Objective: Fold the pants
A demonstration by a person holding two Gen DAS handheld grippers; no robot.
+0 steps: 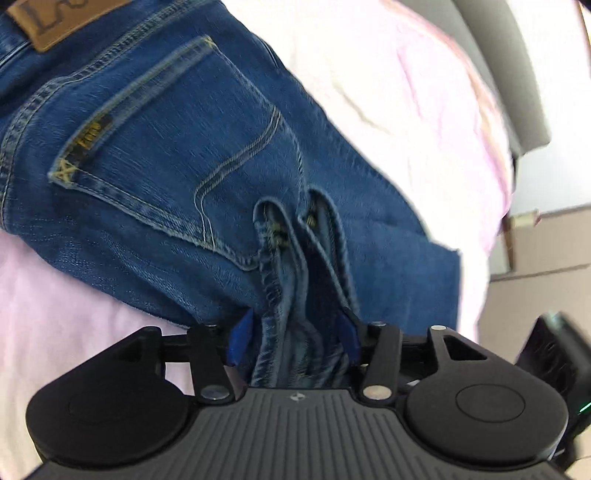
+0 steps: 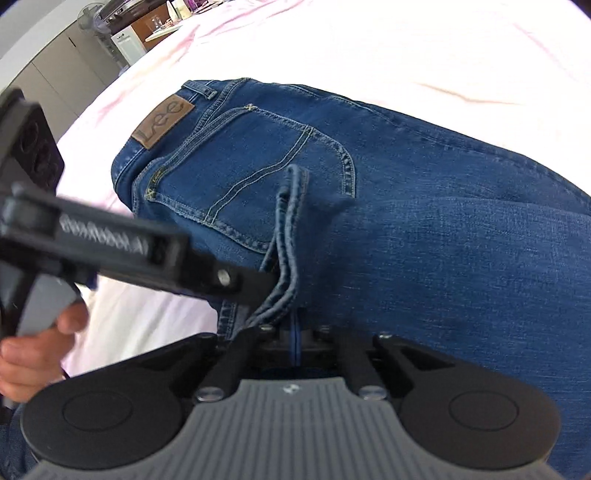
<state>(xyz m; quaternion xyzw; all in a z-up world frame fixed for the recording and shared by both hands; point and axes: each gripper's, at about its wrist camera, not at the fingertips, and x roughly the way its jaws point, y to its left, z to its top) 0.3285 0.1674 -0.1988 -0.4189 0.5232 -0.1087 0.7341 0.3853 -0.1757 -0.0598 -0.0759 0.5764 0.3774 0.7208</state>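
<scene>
Blue denim jeans (image 1: 177,155) lie on a pale pink sheet (image 1: 424,92), back pocket and brown leather label up. My left gripper (image 1: 295,336) has its blue-padded fingers (image 1: 240,336) apart, with a bunch of hem and seam layers (image 1: 291,258) between them. In the right wrist view the jeans (image 2: 424,229) fill the frame. My right gripper (image 2: 295,332) is shut on the denim fold. The left gripper (image 2: 122,243) reaches in from the left, held by a hand, with its tip at the same hem bunch (image 2: 288,229).
The bed sheet (image 2: 369,44) spreads around the jeans. A grey headboard or wall panel (image 1: 517,74) and cardboard boxes (image 1: 535,258) lie beyond the bed. Shelves with bottles and a fan (image 2: 122,29) stand at the far left.
</scene>
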